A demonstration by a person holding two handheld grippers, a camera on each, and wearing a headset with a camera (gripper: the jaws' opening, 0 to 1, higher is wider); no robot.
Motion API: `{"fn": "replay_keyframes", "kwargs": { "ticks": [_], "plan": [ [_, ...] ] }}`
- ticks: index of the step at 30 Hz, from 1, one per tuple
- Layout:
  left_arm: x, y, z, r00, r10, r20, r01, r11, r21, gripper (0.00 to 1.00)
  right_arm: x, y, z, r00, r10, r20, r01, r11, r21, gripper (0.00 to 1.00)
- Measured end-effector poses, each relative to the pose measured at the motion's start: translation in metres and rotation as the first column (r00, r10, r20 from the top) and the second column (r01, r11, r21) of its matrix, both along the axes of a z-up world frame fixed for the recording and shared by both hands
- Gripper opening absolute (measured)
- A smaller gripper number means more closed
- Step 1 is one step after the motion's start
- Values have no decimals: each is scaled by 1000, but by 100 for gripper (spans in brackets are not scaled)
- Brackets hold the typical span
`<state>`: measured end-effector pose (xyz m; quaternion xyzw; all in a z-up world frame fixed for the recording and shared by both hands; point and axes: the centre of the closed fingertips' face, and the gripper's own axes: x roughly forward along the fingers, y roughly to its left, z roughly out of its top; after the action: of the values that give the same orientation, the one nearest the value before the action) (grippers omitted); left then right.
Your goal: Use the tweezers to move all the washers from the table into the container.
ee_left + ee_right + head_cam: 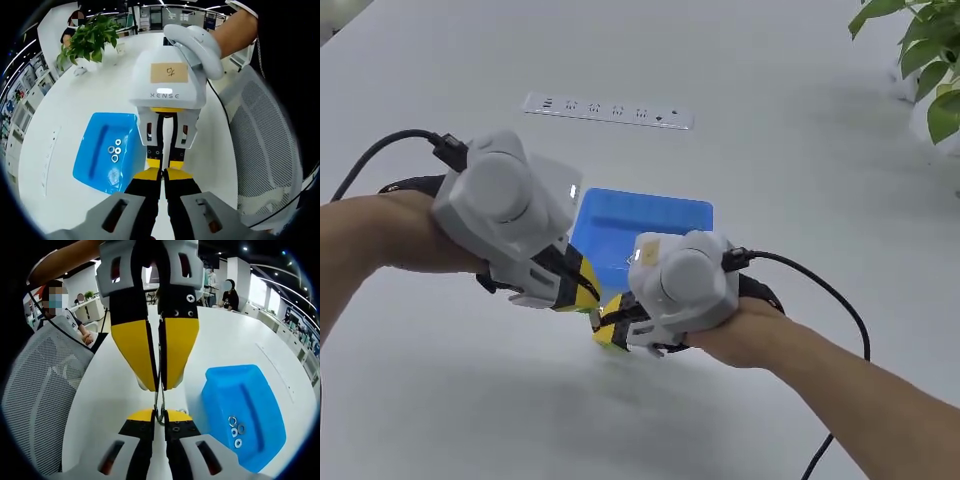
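Both grippers meet tip to tip at lower centre of the head view, just in front of the blue container (650,215) on the white table (770,130). The left gripper (160,384) comes in from the top of the right gripper view, its yellow-faced jaws drawn narrow with the thin steel tweezers (159,402) pinched between them. The tool's lower end runs into the right gripper (160,421) at bottom centre, whose jaws also stand narrow around it. Both seem to have hold of the tool, but I cannot tell which one bears it. Four washers (235,431) lie clustered in the container, lower right of that view, beside its groove. The table under the grippers is hidden, so I cannot tell how many are left to move. Judged step: handing over or re-seating the tweezers before a pick. To do it well, line the tool up with both jaw gaps and do not twist, since thin legs spring out sideways. One side should let go only once the other's hold is firm. Grip the flats at mid-length and leave the tips free. Work low over the table and clear of the container wall.
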<state>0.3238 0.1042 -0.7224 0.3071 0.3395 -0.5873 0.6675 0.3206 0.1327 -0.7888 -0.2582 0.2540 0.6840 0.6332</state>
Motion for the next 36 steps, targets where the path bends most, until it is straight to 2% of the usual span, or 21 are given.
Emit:
{"fn": "replay_keyframes", "kwargs": {
  "ticks": [16,36],
  "plan": [
    [0,1,12,1000,5,13,-5,1000,-7,6,0,1,12,1000,5,11,-5,1000,6,8],
    [3,2,40,999,7,39,-6,1000,-20,6,5,3,39,999,21,39,-21,1000,-1,8]
  ]
}}
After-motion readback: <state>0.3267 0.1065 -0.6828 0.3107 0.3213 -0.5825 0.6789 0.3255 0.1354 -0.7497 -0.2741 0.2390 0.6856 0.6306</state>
